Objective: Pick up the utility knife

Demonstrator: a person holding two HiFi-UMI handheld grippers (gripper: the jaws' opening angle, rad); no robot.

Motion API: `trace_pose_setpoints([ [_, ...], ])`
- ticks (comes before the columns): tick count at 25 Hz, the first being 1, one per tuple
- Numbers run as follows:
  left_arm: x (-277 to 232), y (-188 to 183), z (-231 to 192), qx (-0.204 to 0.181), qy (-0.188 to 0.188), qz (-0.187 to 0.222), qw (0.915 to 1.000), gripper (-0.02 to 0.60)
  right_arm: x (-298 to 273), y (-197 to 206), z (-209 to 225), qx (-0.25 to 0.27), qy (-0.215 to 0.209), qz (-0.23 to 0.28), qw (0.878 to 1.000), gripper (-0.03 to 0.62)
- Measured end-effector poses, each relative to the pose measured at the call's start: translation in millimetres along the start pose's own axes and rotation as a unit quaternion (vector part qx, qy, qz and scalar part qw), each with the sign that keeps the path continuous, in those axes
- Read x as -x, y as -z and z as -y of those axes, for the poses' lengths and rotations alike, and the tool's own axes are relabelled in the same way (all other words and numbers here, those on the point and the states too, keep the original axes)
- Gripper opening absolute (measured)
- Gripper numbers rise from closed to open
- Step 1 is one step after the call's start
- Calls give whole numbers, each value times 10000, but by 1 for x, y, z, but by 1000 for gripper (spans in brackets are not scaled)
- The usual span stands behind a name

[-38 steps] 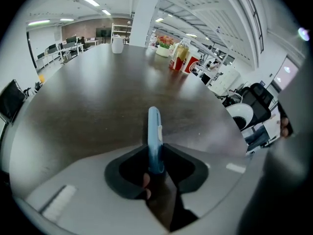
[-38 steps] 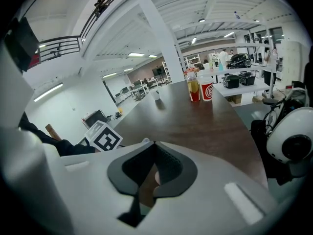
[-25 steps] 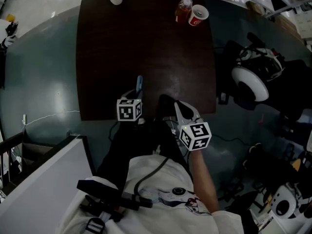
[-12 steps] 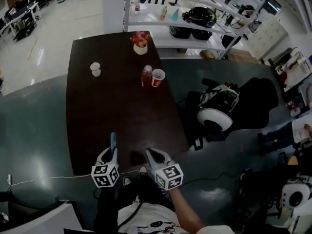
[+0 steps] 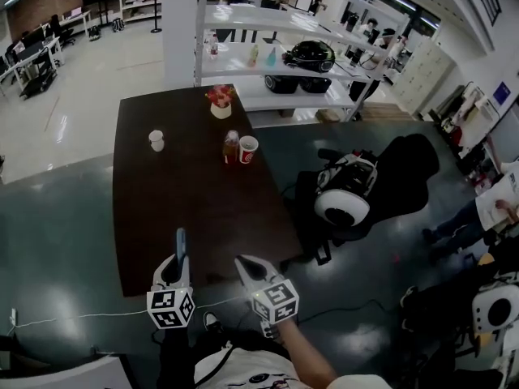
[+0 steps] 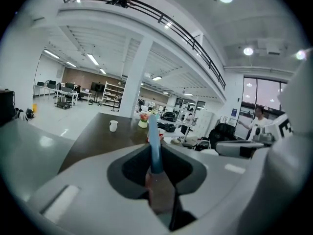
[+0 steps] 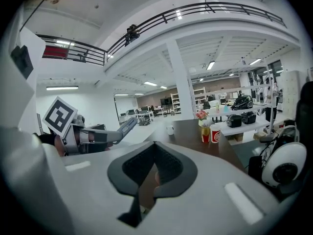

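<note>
The left claw (image 5: pixel 178 262) is clamped on the blue knife (image 6: pixel 154 146), which sticks out past its tips, lifted over the near edge of the dark counter (image 5: pixel 186 193). The right claw (image 5: pixel 244 264) hangs beside it, jaws together and empty.

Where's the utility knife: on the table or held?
Held. The left gripper is shut on the blue utility knife, which sticks out between its jaws.

Two grippers (image 5: pixel 177 261) (image 5: pixel 242 262), one utility knife (image 5: pixel 180 241), two cups (image 5: pixel 156 140) (image 5: pixel 248 148)

Blue utility knife (image 6: pixel 155 148), dark brown table (image 5: pixel 186 193)
</note>
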State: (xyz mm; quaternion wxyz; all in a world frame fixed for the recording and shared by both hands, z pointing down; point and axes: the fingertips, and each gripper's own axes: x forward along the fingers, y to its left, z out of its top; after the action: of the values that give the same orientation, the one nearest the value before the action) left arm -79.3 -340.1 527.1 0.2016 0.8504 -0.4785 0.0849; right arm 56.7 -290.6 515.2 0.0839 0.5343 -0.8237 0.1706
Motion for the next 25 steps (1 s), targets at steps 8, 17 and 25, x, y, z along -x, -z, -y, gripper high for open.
trace_pose_setpoints([
  [8,51,14,49,-23,-222,328,9992,69,62,-1,-3,202,-235,316,9990,2],
  [17,117,51,116,110,-587,466,9971,69,164,20,3,240,-391,378,9982,2],
  [25,165,60,147,-10,-735,517,9960,69,207,23,-11,118,-521,540,9971,2],
])
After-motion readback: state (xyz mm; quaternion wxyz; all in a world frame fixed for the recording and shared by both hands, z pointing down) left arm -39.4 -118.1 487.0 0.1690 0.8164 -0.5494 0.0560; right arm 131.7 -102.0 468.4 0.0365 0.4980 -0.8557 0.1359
